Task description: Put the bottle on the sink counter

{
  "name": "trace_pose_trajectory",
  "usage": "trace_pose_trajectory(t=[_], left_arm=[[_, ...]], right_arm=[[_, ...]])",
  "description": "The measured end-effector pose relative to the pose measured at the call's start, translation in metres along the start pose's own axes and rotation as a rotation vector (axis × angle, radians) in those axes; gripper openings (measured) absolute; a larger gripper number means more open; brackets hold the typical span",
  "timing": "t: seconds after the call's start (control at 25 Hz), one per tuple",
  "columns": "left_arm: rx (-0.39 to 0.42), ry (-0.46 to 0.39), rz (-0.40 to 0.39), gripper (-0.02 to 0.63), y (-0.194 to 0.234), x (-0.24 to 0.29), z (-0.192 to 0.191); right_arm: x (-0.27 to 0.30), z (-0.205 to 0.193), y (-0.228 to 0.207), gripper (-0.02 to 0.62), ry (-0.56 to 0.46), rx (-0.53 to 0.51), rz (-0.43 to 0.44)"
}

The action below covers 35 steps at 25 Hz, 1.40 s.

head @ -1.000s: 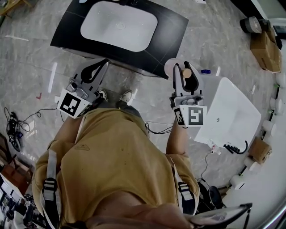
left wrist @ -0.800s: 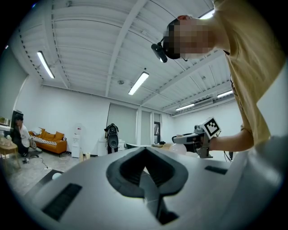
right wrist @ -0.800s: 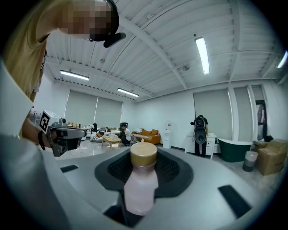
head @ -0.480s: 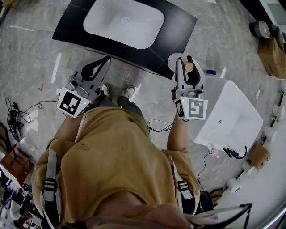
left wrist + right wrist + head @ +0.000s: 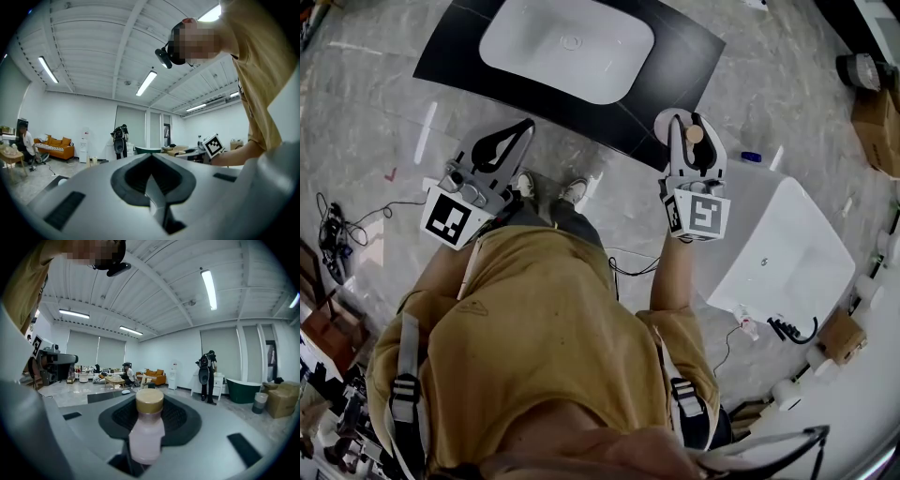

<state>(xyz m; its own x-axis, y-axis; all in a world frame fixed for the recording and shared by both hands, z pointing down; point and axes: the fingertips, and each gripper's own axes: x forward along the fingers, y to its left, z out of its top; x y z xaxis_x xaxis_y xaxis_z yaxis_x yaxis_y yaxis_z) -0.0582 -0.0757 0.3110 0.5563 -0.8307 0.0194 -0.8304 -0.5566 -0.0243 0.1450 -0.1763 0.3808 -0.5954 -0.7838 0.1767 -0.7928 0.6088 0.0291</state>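
Right gripper point(image 5: 689, 127), jaws pinching bottle point(image 5: 146, 432), now nearer sink counter point(image 5: 675, 66) corner; set-down not yet done. Left gripper point(image 5: 514, 141) near counter's front edge, jaws pressed together, empty.

The room is being lit brightly and evenly by ceiling strip lights point(image 5: 209, 289). Their glare is being mirrored on the glossy floor point(image 5: 425, 131). Lines are being bent toward the darkened edges.

Sink counter point(image 5: 680, 84), far side cut off above
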Motion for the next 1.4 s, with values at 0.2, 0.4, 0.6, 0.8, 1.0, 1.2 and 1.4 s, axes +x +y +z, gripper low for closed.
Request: trace_pose_trajectory(t=[0.2,0.4,0.6,0.8,1.0,1.2,1.4], left_arm=[[0.003,0.007,-0.001,0.002,-0.003,0.002,0.001],[0.010,0.010,0.002,0.002,-0.004,0.004,0.001],[0.018,0.018,0.015,0.002,-0.003,0.004,0.003],[0.027,0.023,0.039,0.002,0.000,0.003,0.002],[0.029,0.023,0.050,0.002,0.001,0.004,0.002],[0.025,0.034,0.059,0.002,0.002,0.005,-0.003],[0.022,0.041,0.066,0.002,0.004,0.006,-0.006]], right_arm=[[0.004,-0.009,-0.003,0.120,0.011,0.006,-0.002],[0.007,-0.016,-0.003,0.120,0.018,0.012,0.002],[0.008,-0.019,-0.006,0.120,0.021,0.015,0.004],[0.010,-0.023,-0.010,0.120,0.022,0.015,0.011],[0.014,-0.026,-0.014,0.120,0.025,0.014,0.016],[0.021,-0.033,-0.017,0.120,0.034,0.017,0.020],[0.027,-0.041,-0.018,0.119,0.045,0.021,0.024]])
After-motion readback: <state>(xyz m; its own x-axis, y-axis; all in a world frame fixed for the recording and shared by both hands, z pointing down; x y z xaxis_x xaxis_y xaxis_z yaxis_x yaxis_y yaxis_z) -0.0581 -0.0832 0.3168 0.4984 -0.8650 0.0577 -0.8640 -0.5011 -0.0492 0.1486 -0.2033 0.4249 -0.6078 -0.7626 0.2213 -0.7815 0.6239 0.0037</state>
